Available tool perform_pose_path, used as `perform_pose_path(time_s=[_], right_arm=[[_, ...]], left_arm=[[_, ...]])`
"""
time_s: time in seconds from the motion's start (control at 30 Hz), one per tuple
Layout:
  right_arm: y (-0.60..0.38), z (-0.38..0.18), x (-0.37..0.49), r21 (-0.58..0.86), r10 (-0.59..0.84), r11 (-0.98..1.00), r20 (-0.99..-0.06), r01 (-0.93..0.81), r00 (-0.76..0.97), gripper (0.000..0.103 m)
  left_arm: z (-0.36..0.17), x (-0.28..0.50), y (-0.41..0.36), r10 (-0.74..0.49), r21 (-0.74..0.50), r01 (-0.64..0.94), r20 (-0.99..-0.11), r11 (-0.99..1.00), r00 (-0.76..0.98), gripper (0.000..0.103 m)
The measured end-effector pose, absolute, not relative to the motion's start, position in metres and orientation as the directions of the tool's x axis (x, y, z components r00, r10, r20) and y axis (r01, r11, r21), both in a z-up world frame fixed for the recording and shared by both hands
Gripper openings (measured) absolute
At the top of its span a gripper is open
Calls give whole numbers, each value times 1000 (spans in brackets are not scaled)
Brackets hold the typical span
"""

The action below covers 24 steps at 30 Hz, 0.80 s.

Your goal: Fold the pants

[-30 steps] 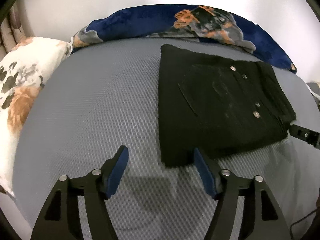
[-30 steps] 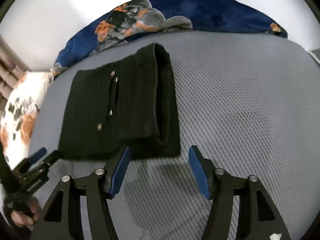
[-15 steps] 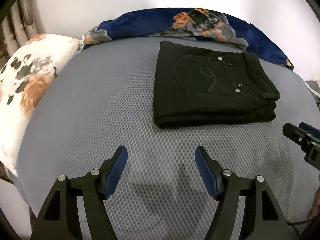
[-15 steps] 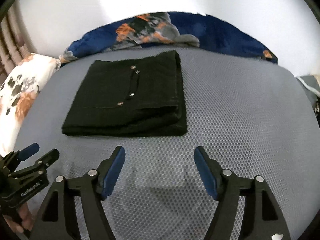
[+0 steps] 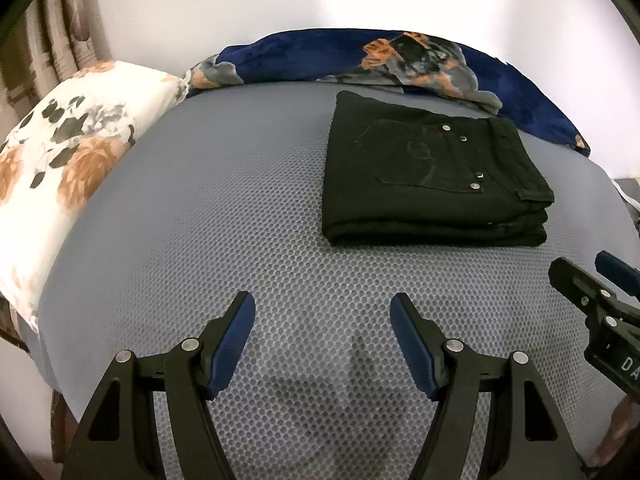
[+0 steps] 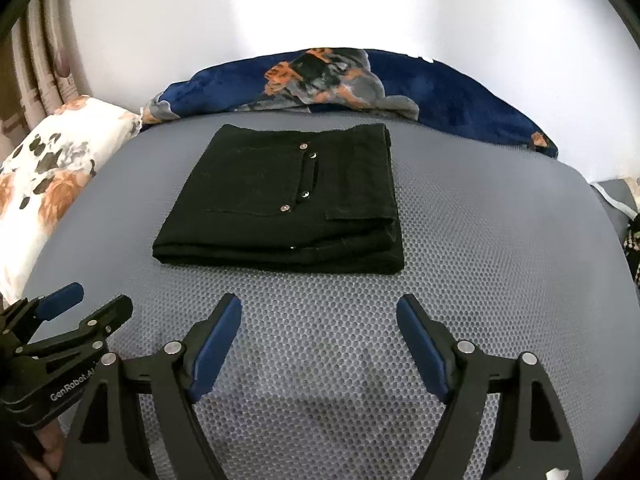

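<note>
The black pants [image 5: 432, 176] lie folded into a neat rectangular stack on the grey mesh bed [image 5: 224, 216], back pocket with metal rivets facing up. They also show in the right wrist view [image 6: 288, 200]. My left gripper [image 5: 322, 308] is open and empty, held above the bed well short of the pants' near edge. My right gripper [image 6: 320, 312] is open and empty, also back from the pants. Each gripper shows at the edge of the other's view: the right one [image 5: 596, 280] and the left one [image 6: 84, 304].
A white floral pillow [image 5: 68, 160] lies at the left of the bed. A dark blue floral blanket [image 5: 400, 60] is bunched along the far edge by the white wall. Curtains hang at the far left.
Both grippers have pulled back and up from the pants, which they were right beside a second ago. The pants lie still as a folded stack.
</note>
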State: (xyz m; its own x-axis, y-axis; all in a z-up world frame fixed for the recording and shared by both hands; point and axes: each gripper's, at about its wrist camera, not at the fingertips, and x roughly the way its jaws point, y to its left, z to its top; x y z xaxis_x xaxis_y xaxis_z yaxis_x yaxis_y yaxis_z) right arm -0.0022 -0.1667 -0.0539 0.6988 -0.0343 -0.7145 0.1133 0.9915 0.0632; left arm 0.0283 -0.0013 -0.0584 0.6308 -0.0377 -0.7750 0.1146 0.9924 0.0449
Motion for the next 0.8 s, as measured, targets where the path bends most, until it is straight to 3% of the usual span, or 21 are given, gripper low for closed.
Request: perform_pose_path(time_s=[0.8], right_arm=[[-159, -61, -1, 63, -33, 991, -732, 115, 680, 82]], left_arm=[[-60, 28, 4, -28, 38, 90, -774, 995, 633, 70]])
